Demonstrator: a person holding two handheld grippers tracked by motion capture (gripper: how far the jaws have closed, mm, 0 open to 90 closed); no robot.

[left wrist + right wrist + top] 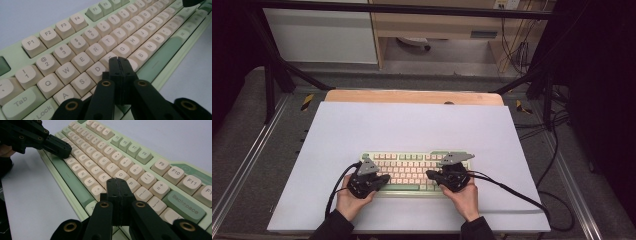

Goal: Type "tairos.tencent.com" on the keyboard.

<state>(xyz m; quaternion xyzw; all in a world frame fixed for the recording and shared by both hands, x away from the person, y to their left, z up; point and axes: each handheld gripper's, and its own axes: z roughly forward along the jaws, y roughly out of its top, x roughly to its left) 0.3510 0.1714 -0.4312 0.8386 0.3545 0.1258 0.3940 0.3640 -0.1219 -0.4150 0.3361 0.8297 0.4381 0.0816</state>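
A pale green keyboard (412,170) with cream keys lies on the white mat near the front edge. My left gripper (384,178) rests over its left part, jaws shut with nothing between them. In the left gripper view that gripper's tip (119,61) hovers over the keys around F and V of the keyboard (82,47). My right gripper (430,174) is over the right part, also shut and empty. In the right gripper view its tip (117,182) sits over the keys near L on the keyboard (110,157), and the left gripper (61,147) shows farther off over the lower letter row.
The white mat (412,125) covers a wooden table (412,96). Black cables (522,197) trail from both grippers across the mat's front. A metal frame (277,65) and floor cables (557,125) surround the table.
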